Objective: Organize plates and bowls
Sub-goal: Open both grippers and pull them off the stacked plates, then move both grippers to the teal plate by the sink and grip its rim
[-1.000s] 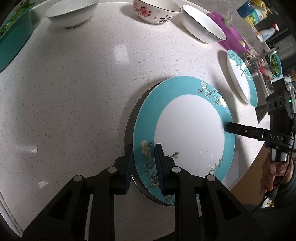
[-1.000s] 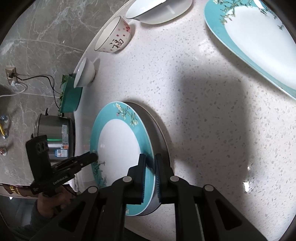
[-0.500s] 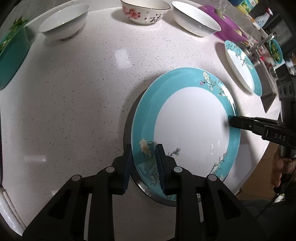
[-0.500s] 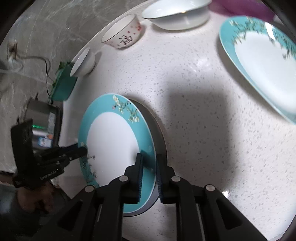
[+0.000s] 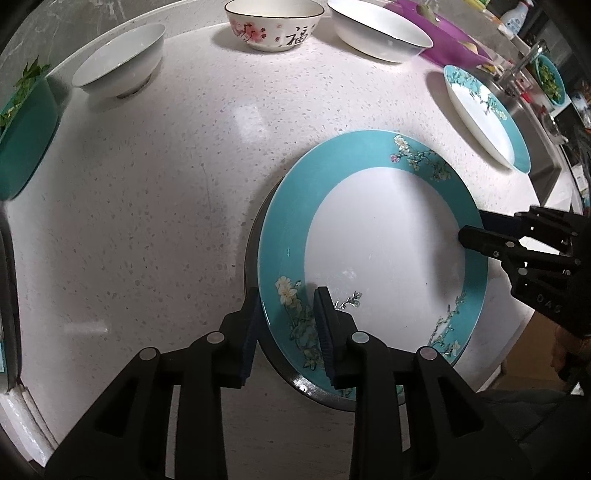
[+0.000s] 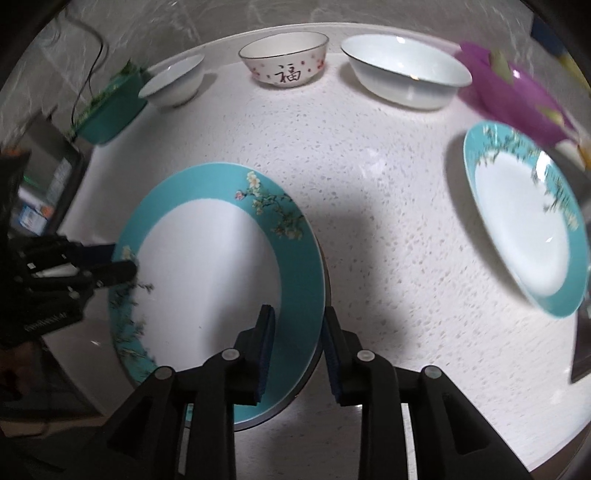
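Observation:
A teal-rimmed plate point(image 5: 384, 258) point(image 6: 207, 266) with flower sprigs lies on a dark plate point(image 5: 255, 258) near the counter's front edge. My left gripper point(image 5: 286, 317) straddles the teal plate's near rim. Its jaws are opening, with the rim between them and a gap at the pads. My right gripper point(image 6: 297, 325) straddles the opposite rim. Its jaws are opening too and stand clear of the rim. In each wrist view the other gripper shows across the plate: the right gripper point(image 5: 472, 229) at the right, the left gripper point(image 6: 123, 262) at the left.
A second teal plate point(image 5: 484, 114) point(image 6: 524, 221) lies to the right. Along the back stand a small white bowl point(image 5: 122, 62), a flowered bowl point(image 5: 275, 26) and a wide white bowl point(image 5: 380, 29). A purple board point(image 5: 454, 48), a sink point(image 5: 524, 99) and a teal container point(image 5: 26, 136) flank them.
Both pairs of jaws have widened around the teal plate's rim, the right pair more. The right wrist view has rolled, so the bowls now sit along its top.

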### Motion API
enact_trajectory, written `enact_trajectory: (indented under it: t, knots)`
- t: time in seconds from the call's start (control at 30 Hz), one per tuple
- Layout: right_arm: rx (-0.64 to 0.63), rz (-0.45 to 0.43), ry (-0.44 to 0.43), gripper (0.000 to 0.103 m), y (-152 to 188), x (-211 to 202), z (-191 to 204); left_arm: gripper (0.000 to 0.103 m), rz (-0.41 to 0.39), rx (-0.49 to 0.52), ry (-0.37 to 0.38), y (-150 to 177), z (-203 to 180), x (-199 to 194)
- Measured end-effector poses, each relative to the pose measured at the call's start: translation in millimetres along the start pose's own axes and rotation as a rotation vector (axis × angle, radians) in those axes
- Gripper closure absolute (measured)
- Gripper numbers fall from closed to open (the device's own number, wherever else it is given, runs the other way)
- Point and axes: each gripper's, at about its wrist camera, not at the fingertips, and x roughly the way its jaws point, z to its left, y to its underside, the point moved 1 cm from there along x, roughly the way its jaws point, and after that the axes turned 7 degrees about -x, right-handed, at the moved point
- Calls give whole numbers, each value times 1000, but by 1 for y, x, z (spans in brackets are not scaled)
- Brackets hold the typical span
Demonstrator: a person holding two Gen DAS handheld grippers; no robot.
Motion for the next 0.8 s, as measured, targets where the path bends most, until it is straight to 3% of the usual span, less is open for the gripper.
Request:
enact_trajectory:
  t: [0.27, 0.43, 0.53, 0.57, 0.6, 0.63, 0.67, 0.8]
  knots:
    - [-88, 3, 110, 75, 2, 2, 13, 72, -14, 34, -26, 1, -4, 0]
    - [-55, -8, 90, 75, 1, 1, 9, 71, -15, 32, -13, 1, -1, -1]
    - [-6, -33, 69, 74, 0, -6, 3, 47, -9, 5, 13, 0, 3, -6]
    - [19, -54, 56, 66, -2, -11, 0, 34, -23, -9, 28, -1, 6, -12]
    - [55, -83, 26, 47, -1, -20, -7, 22, -40, -21, 49, -3, 9, -18]
    - [101, -116, 1, 37, -1, -29, -16, 16, -68, -39, 91, -8, 12, -27]
    - [143, -147, -6, 20, 0, -39, -26, 3, -86, -49, 119, -12, 14, -34]
    - [277, -199, -104, 13, 6, -63, -64, 0, -120, -16, 192, -40, 6, -53]
